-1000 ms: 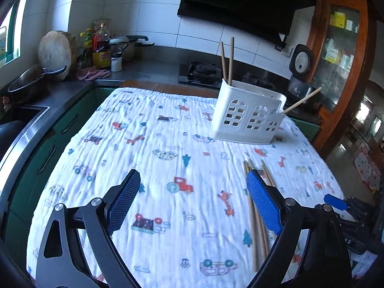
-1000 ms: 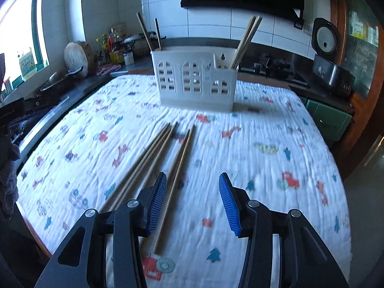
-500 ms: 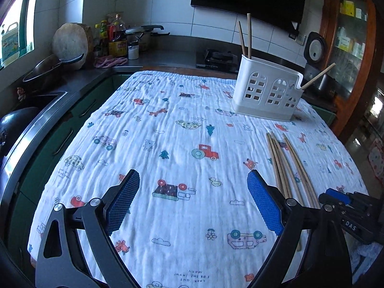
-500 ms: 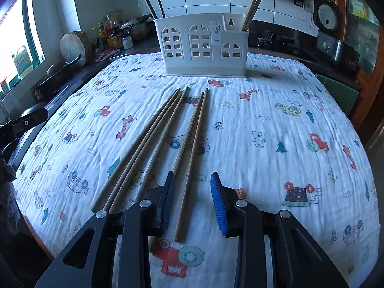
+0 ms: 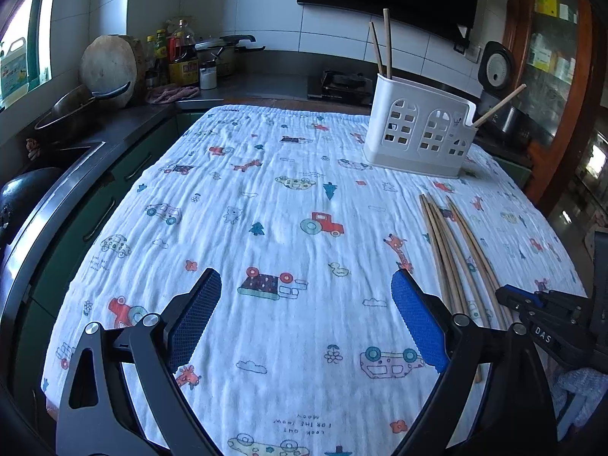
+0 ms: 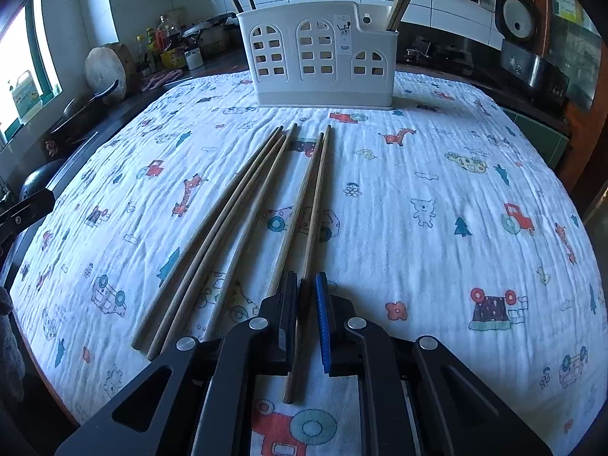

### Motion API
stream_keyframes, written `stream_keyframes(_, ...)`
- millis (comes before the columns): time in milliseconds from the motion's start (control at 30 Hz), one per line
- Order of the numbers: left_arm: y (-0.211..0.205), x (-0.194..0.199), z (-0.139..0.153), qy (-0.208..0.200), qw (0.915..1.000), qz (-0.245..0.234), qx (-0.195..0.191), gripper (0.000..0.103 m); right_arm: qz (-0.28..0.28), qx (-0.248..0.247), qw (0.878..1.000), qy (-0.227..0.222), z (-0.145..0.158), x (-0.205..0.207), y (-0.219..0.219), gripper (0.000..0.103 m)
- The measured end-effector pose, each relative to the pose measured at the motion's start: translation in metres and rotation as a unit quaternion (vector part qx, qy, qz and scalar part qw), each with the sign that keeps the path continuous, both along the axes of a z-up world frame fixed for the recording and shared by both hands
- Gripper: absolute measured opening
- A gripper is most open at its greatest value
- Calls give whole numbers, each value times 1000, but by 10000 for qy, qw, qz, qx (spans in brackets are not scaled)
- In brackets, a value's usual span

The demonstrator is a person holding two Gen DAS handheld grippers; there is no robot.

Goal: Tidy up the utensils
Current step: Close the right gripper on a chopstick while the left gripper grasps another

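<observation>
Chopsticks [image 6: 243, 205] on cloth [image 6: 437, 174] before caddy [image 6: 315, 60]

Five long wooden chopsticks [image 6: 243, 212] lie flat on my table [image 6: 437, 174], fanned lengthwise from its near edge toward the far one: three bunched on the left, two on the right. The rightmost chopstick [image 6: 313, 224] lies pinched near its butt end between my right jaws. The white utensil holder [image 6: 319, 60] stands upright by the far edge, with chopsticks upright in both end compartments.

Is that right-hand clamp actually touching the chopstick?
Touching. In the right wrist view, the right gripper has its jaws pressed on the rightmost chopstick, with no gap visible on either side.
</observation>
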State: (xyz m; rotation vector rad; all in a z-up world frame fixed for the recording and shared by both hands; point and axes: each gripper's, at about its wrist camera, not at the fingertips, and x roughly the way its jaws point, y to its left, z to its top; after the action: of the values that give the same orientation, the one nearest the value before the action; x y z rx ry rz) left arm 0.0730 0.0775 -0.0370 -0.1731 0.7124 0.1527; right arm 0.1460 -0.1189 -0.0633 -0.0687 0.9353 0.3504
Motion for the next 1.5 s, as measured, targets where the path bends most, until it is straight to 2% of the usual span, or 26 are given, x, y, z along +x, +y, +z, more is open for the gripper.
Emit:
stream_keyframes(267,-8,1,-5,62,9999,-97,-44,88,-20,-147,9998,-96,-1,-1,4,9)
stream_keyframes(367,-15,1,-7,110,9997,-182,-82,84,-42,-128,9998,-119,0,-1,2,8)
stream_keyframes(533,-36,5,-14,236,9981,-534,-213,79,-144,-36,9996,-224,6,-4,-10,7)
stream_keyframes(867,-81,27,-30,563,9902,-1185,-487,59,-274,210,9977,-590,32,-13,-35,7)
stream_keyframes(933,-87,31,-33,654,9880,-1286,-549,52,-274,261,9972,-644,36,-15,-39,7)
stream_keyframes(1100,-99,40,-40,850,9843,-1434,-587,28,-282,358,9964,-720,41,-17,-46,7)
stream_keyframes(1200,-101,45,-44,965,9826,-1446,-652,18,-277,394,9963,-716,41,-18,-47,7)
stream_keyframes(1300,-103,48,-46,1025,9817,-1462,-656,13,-267,433,9962,-704,40,-18,-49,7)
stream_keyframes(1500,-108,56,-50,1158,9811,-1416,-629,10,-266,463,9959,-723,41,-18,-50,7)
